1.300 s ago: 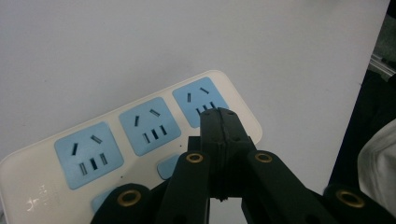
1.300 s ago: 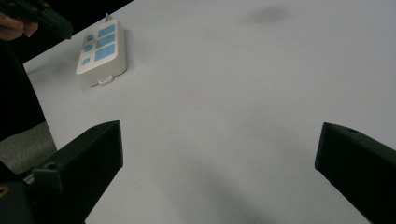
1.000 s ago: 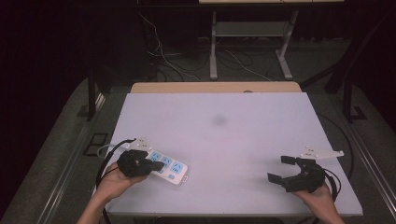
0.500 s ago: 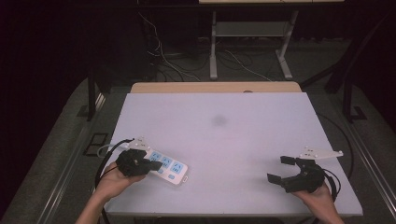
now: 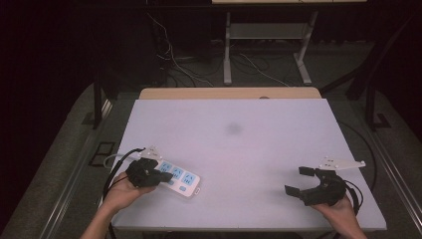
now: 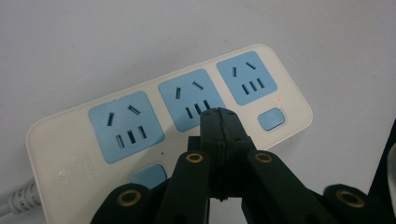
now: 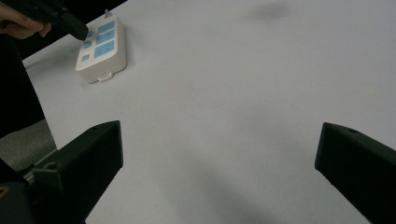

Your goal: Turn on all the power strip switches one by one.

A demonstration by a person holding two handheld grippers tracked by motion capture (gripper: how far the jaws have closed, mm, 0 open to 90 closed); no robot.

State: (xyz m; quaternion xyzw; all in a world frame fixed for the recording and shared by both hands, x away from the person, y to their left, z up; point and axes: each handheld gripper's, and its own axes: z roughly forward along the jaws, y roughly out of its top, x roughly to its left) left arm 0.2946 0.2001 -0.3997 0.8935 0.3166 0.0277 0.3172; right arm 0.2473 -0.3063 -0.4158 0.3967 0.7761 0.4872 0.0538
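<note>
Fingers pressed together on my left gripper (image 6: 219,116), holding nothing, their tips over the white power strip (image 5: 180,180) by the middle blue socket (image 6: 191,99), near the table's (image 5: 239,144) left front; my right gripper (image 5: 304,181) gapes wide, empty, well apart

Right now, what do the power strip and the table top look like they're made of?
Power strip: likely moulded plastic, a smooth cream shell with rounded corners and matte blue socket faces. Its cord looks like ribbed grey-white rubber or plastic. Table top: a matte white, even sheet, perhaps laminate or painted board; the pictures leave that open.
</note>
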